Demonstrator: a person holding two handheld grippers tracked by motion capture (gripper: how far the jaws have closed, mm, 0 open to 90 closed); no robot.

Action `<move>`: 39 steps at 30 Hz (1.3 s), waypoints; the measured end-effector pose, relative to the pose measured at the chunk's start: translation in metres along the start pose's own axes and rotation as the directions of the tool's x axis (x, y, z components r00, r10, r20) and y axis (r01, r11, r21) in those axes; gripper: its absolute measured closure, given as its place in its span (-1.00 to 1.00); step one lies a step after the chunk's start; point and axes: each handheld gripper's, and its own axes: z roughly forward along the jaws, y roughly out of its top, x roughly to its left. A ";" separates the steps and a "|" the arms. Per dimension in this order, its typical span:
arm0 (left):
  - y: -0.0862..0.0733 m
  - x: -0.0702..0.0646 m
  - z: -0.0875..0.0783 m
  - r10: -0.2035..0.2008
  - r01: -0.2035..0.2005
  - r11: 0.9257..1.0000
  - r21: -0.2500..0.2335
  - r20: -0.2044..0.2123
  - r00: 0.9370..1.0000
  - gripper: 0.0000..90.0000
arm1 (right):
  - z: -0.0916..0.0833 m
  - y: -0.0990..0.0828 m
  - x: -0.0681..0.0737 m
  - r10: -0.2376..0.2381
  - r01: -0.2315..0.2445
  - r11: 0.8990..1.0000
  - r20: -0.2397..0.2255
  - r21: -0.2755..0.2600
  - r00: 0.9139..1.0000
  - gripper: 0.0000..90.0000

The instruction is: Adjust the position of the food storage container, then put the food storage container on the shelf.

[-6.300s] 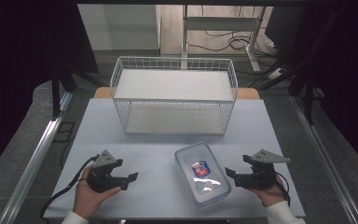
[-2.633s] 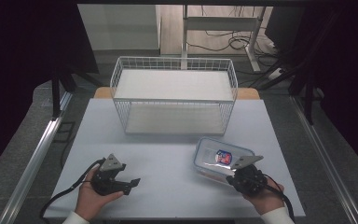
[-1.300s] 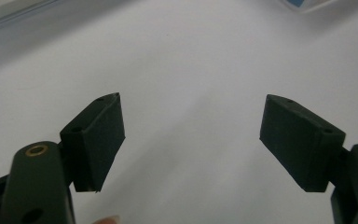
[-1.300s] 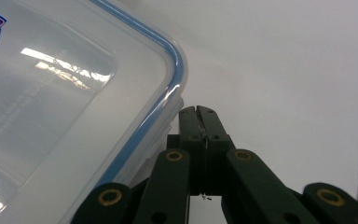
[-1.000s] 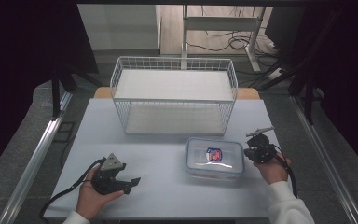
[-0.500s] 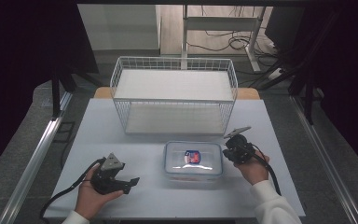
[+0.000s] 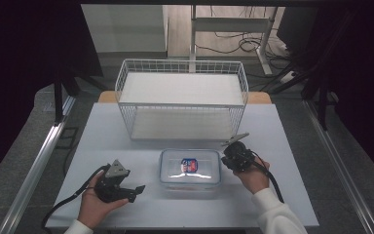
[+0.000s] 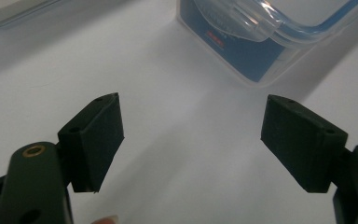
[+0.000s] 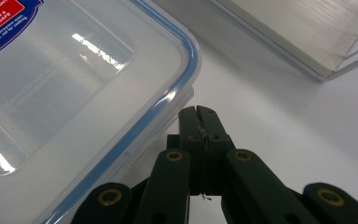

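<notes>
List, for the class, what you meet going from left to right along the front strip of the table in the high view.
Left gripper, fingers spread open → clear lidded plastic container with a red and blue label → right gripper, fingers shut, at the container's right edge.

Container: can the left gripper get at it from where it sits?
Probably yes. The left gripper is open and faces the container across bare table; nothing lies between them.
</notes>
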 end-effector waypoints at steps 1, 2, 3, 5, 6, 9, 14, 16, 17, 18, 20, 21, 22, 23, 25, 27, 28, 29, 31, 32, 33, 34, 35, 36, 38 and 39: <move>0.000 0.000 0.000 0.000 0.000 1.000 0.001 0.000 1.000 -0.55 | 0.000 0.000 0.002 -0.006 0.006 1.000 0.007 -0.002 1.000 0.98; 0.000 0.000 0.001 0.001 -0.001 1.000 0.002 0.001 1.000 -0.55 | 0.000 0.000 0.002 -0.012 0.012 1.000 0.007 -0.005 1.000 0.98; 0.000 0.001 0.001 0.001 -0.001 1.000 0.002 0.004 1.000 -0.54 | 0.001 0.000 0.002 -0.013 0.013 1.000 0.005 -0.007 1.000 0.98; 0.001 0.001 0.001 0.001 -0.001 1.000 0.000 0.005 1.000 -0.55 | 0.000 -0.001 0.001 -0.018 0.017 1.000 -0.004 -0.014 1.000 0.98; 0.001 0.001 0.001 -0.002 0.002 1.000 0.001 0.006 1.000 -0.55 | -0.002 -0.002 0.000 -0.014 0.014 1.000 -0.004 -0.026 1.000 0.98; 0.001 0.000 0.000 -0.022 0.023 0.999 -0.022 0.025 0.999 -0.55 | -0.013 -0.010 -0.005 0.006 -0.006 0.998 0.007 -0.066 1.000 0.98; 0.002 0.002 0.001 -0.019 0.020 1.000 -0.017 0.042 0.999 -0.55 | -0.035 -0.034 -0.013 0.058 -0.063 0.987 -0.036 -0.146 0.998 0.98; 0.002 0.002 0.000 -0.011 0.011 1.000 -0.012 0.043 0.999 -0.55 | -0.040 -0.045 -0.014 0.062 -0.066 0.985 -0.035 -0.161 0.997 0.98; 0.001 0.002 0.001 -0.010 0.011 1.000 -0.014 0.046 0.999 -0.55 | -0.041 -0.049 -0.014 0.068 -0.073 0.982 -0.036 -0.171 0.997 0.98; 0.001 0.001 0.000 -0.013 0.014 1.000 -0.014 0.055 0.998 -0.55 | -0.043 -0.052 -0.015 0.074 -0.080 0.979 -0.039 -0.186 0.996 0.96; 0.001 -0.001 -0.001 -0.021 0.023 0.999 -0.026 0.076 0.997 -0.56 | -0.045 -0.055 -0.017 0.103 -0.117 0.964 -0.072 -0.238 0.992 0.61; 0.001 -0.002 -0.002 -0.027 0.029 0.999 -0.031 0.079 0.997 -0.55 | -0.046 -0.055 -0.017 0.117 -0.138 0.955 -0.095 -0.261 0.989 0.43; 0.000 -0.003 -0.003 -0.031 0.034 0.999 -0.038 0.078 0.996 -0.55 | -0.046 -0.055 -0.017 0.137 -0.168 0.945 -0.128 -0.280 0.982 0.22; 0.000 -0.004 -0.005 -0.030 0.033 0.999 -0.042 0.073 0.997 -0.56 | -0.047 -0.055 -0.017 0.159 -0.199 0.936 -0.156 -0.289 0.975 0.05; 0.000 -0.003 -0.007 -0.029 0.032 0.998 -0.046 0.061 0.998 -0.56 | -0.048 -0.055 -0.015 0.171 -0.220 0.927 -0.181 -0.305 0.969 -0.19; 0.000 -0.002 -0.008 -0.038 0.041 0.998 -0.049 0.054 0.998 -0.56 | -0.048 -0.056 -0.014 0.178 -0.227 0.920 -0.175 -0.319 0.968 -0.33; 0.000 -0.002 -0.007 -0.039 0.041 0.998 -0.050 0.054 0.998 -0.56 | -0.048 -0.057 -0.014 0.182 -0.235 0.916 -0.186 -0.323 0.965 -0.37; 0.001 -0.002 -0.006 -0.041 0.044 0.998 -0.050 0.057 0.998 -0.56 | -0.048 -0.057 -0.014 0.184 -0.239 0.915 -0.191 -0.325 0.964 -0.38; 0.001 -0.001 -0.005 -0.039 0.042 0.998 -0.047 0.058 0.998 -0.56 | -0.049 -0.058 -0.015 0.184 -0.245 0.910 -0.204 -0.334 0.962 -0.41; 0.001 -0.001 -0.005 -0.042 0.045 0.998 -0.050 0.059 0.997 -0.56 | -0.050 -0.059 -0.014 0.184 -0.247 0.907 -0.207 -0.340 0.961 -0.42; 0.002 -0.001 -0.006 -0.050 0.053 0.997 -0.053 0.058 0.997 -0.56 | -0.051 -0.059 -0.014 0.184 -0.248 0.907 -0.209 -0.341 0.960 -0.44; 0.002 -0.001 -0.006 -0.055 0.059 0.997 -0.058 0.060 0.997 -0.56 | -0.052 -0.060 -0.014 0.184 -0.249 0.905 -0.210 -0.345 0.960 -0.47; 0.003 0.000 -0.006 -0.061 0.065 0.996 -0.065 0.058 0.996 -0.56 | -0.052 -0.060 -0.014 0.184 -0.251 0.904 -0.214 -0.346 0.959 -0.47; 0.003 0.001 -0.006 -0.063 0.066 0.995 -0.068 0.056 0.996 -0.56 | -0.052 -0.060 -0.014 0.191 -0.259 0.902 -0.219 -0.345 0.957 -0.47; 0.006 0.003 -0.003 -0.094 0.097 0.993 -0.072 0.050 0.994 -0.56 | -0.051 -0.054 -0.014 0.199 -0.272 0.898 -0.233 -0.345 0.952 -0.46; 0.008 0.004 -0.002 -0.114 0.119 0.989 -0.083 0.061 0.992 -0.56 | -0.051 -0.052 -0.013 0.194 -0.271 0.898 -0.241 -0.347 0.951 -0.46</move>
